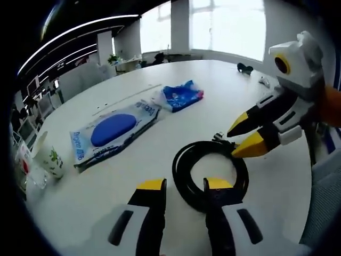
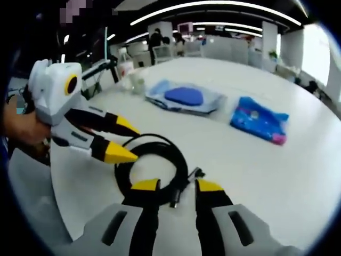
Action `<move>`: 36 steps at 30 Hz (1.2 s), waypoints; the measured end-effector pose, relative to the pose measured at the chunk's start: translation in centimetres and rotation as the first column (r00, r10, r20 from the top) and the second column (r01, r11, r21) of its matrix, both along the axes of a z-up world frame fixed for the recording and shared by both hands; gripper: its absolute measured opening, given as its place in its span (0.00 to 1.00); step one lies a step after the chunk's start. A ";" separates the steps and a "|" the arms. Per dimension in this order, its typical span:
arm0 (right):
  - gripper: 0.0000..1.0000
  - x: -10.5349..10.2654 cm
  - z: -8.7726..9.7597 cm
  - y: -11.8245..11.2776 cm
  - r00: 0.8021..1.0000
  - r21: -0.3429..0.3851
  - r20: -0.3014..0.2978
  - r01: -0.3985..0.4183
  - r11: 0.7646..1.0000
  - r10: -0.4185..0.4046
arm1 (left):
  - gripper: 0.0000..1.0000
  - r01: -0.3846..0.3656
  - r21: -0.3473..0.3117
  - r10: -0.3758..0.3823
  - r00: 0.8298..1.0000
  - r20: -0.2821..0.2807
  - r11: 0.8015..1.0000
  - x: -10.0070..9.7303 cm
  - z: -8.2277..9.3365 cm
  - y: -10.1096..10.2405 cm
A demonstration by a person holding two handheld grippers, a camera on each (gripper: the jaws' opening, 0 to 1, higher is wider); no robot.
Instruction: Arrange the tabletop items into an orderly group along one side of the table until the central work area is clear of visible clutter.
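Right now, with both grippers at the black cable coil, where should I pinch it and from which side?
Pinch the near arc of the cable coil, coming down from above. It lies flat on the table as a thin open ring, so one jaw can drop inside the loop and one outside. The left gripper already straddles that arc, open. Avoid the loose plug end.

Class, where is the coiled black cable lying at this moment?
The coiled black cable lies on the white table, between the tips of the left gripper and the right gripper; the wet-wipes pack lies beyond it.
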State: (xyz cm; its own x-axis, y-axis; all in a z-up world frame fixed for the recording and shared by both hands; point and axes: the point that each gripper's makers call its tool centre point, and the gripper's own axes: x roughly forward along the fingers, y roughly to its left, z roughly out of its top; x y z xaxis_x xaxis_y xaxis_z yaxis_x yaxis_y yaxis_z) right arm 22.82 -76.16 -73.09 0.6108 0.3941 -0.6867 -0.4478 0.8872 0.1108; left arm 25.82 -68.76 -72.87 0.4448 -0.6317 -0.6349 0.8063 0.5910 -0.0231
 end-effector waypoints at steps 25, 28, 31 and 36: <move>0.17 0.5 -1.4 1.1 0.998 -0.107 -0.017 -0.061 0.992 0.060 | 0.21 0.029 0.041 -0.029 1.000 -0.007 0.999 -0.6 -1.3 -0.7; 0.11 0.5 -1.5 1.4 0.994 -0.163 -0.009 -0.112 0.980 0.112 | 0.20 0.047 0.049 -0.047 0.999 -0.008 0.998 -0.6 -1.4 -1.3; 0.10 0.5 -1.6 1.7 0.993 -0.173 -0.014 -0.115 0.978 0.114 | 0.12 0.094 0.078 -0.096 0.995 0.022 0.992 -1.4 -1.4 -1.8; 0.09 0.6 -1.5 1.7 0.992 -0.189 -0.009 -0.125 0.974 0.126 | 0.09 0.054 0.052 -0.053 0.998 -0.016 0.997 -1.3 -1.4 -1.4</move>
State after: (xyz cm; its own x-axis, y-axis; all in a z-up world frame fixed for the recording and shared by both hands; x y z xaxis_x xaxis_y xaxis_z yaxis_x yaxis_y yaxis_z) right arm 23.47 -74.44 -74.64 0.5672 0.3315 -0.7539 -0.5570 0.8287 -0.0547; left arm 24.52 -70.17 -74.23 0.4016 -0.6202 -0.6739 0.8365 0.5480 -0.0058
